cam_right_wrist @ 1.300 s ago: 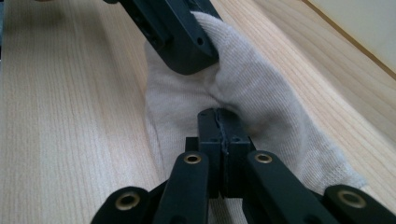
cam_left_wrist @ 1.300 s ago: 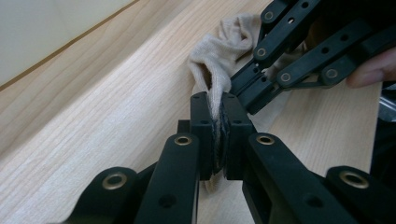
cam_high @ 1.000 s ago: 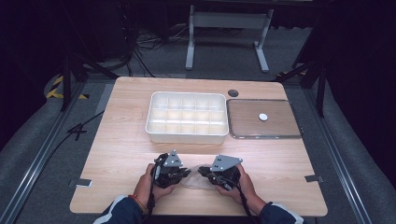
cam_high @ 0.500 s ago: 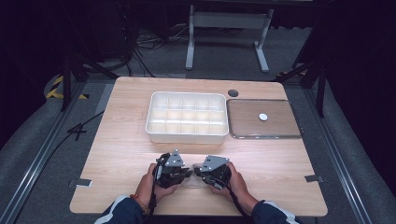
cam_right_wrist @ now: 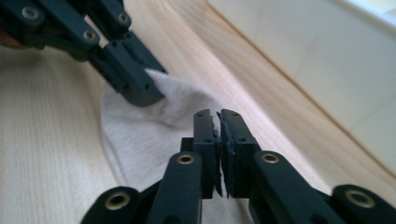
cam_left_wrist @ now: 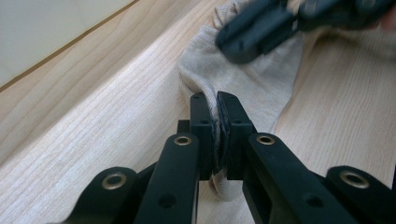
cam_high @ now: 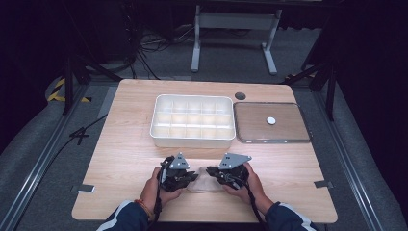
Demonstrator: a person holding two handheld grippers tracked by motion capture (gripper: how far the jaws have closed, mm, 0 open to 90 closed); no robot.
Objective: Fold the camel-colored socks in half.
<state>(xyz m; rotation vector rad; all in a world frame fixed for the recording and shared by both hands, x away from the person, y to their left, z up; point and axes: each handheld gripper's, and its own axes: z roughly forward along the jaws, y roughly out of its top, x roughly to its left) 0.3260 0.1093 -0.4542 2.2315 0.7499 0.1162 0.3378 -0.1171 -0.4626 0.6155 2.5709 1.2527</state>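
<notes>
One pale beige knitted cloth (cam_high: 204, 181) lies on the light wooden table (cam_high: 125, 159) near its front edge, between two grippers. Left gripper (cam_left_wrist: 216, 109): jaws clamped on a fold of the cloth. Right gripper (cam_right_wrist: 217, 122): jaws pressed together with the cloth's edge between them. One white plastic compartment tray (cam_high: 193, 121). One clear flat lid (cam_high: 270, 122) beside it, bearing one small white disc (cam_high: 271, 120).

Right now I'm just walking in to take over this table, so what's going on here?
A person is handling a small pale sock near the table's front edge. The left gripper and right gripper each pinch an edge of it, jaws shut. The white compartment tray and the clear lid lie untouched behind.
</notes>
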